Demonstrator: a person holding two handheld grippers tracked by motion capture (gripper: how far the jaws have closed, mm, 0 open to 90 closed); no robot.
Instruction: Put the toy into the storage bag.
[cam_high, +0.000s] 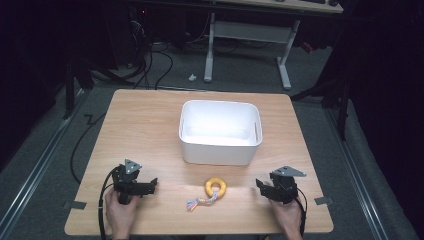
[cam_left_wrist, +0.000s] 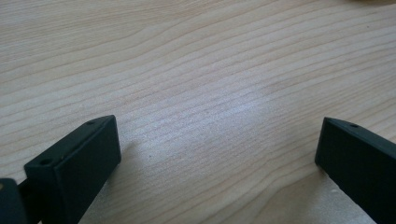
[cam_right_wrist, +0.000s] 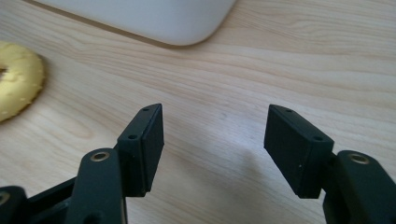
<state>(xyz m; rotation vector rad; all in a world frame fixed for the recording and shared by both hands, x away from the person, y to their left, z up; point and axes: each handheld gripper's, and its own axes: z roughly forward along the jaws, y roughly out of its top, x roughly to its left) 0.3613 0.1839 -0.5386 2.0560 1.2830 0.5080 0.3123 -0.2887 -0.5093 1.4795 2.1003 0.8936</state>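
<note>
The yellow ring toy (cam_high: 215, 187) lies between my hands, off to the left of my right gripper (cam_high: 263, 186), probably the nearer one; its rope tail trails toward my left gripper (cam_high: 151, 184). Both sets of jaws stand apart, empty.

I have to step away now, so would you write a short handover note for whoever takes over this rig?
Left gripper: open, nothing between its jaws, low over the table at front left.
Right gripper: open, nothing between its jaws, at front right.
Yellow ring toy with its rope tail: lies on the table between the grippers, in front of the white bin, untouched.
Done: nothing yet.
Left: probably grasp the toy and place it in the bin.
</note>
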